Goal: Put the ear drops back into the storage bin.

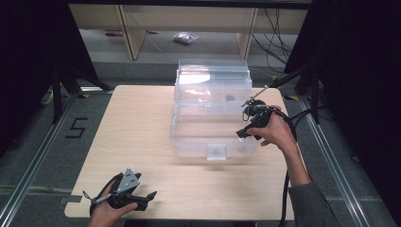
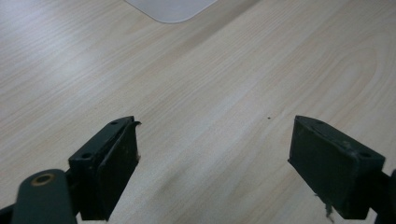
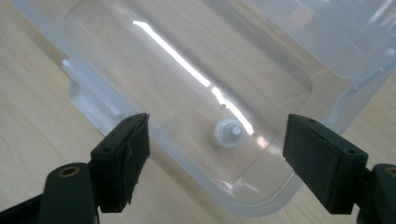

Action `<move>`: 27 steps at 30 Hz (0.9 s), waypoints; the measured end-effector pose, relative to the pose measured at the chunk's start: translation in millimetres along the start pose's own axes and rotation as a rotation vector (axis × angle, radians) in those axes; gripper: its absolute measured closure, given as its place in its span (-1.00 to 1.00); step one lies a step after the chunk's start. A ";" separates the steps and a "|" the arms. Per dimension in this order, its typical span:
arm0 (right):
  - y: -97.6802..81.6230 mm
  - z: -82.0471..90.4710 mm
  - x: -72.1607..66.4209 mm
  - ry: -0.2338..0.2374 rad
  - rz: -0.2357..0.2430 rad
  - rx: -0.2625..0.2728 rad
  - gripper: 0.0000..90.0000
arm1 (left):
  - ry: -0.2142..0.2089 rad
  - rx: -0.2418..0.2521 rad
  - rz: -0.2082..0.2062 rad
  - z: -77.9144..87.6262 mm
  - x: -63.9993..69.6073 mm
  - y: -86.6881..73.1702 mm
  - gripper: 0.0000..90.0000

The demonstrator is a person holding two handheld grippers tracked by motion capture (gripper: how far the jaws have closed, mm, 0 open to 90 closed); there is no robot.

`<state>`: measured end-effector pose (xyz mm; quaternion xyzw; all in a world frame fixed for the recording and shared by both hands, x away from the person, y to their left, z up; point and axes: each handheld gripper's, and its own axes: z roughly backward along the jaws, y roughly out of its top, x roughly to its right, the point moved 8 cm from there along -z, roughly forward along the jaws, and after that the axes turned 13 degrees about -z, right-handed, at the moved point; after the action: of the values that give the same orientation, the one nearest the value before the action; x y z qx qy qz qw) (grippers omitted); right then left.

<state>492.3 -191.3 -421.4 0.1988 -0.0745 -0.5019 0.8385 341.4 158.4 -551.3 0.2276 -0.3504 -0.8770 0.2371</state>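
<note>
Right hand-held gripper [image 3: 217,161] wide open, empty, over clear bin [image 1: 213,111] at counter [image 1: 137,127] centre; small white part [image 3: 227,132] inside on bin floor. Left hand-held gripper [image 2: 212,168] open, empty, near counter's front edge. Risk: jaw clips bin rim, shifts bin.

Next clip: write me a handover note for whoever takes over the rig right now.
Left gripper: open, holding nothing, low over the table at its near left corner.
Right gripper: open, holding nothing, above the right end of the clear box.
Box: mid-table, lid open; a small white part lies on its floor.
Done: the part lies in the box.
Left: probably closing the lid.
</note>
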 end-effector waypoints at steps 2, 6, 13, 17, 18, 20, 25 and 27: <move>-0.3 0.5 1.8 -0.001 0.038 0.014 -0.47 | -0.001 -0.002 -0.002 0.2 0.2 -0.1 -0.67; -4.9 3.1 -1.3 0.005 0.016 0.012 -0.49 | 0.002 0.001 -0.001 -0.3 0.2 -0.1 -0.67; -11.1 8.6 -4.6 0.008 0.021 0.030 -0.50 | 0.001 -0.004 -0.006 0.0 -0.8 -0.3 -0.67; -16.2 7.6 -4.8 0.007 0.028 0.038 -0.50 | -0.001 -0.010 -0.011 0.7 -0.6 -0.8 -0.67; -19.3 6.8 -7.7 0.022 0.012 0.029 -0.50 | -0.006 0.000 0.001 0.2 0.1 0.1 -0.67; -19.7 5.0 -5.5 0.015 0.029 0.049 -0.50 | 0.001 0.000 0.001 0.1 0.0 0.0 -0.67; -26.8 3.5 -6.5 0.017 -0.016 0.041 -0.50 | 0.004 0.002 0.001 -0.3 -0.1 0.1 -0.67; -28.1 2.9 -5.1 0.020 -0.002 0.050 -0.50 | -0.001 -0.001 0.001 -0.2 0.4 -0.2 -0.67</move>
<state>466.0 -199.3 -429.9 0.2247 -0.0785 -0.4986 0.8335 341.2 158.2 -551.7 0.2267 -0.3503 -0.8773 0.2374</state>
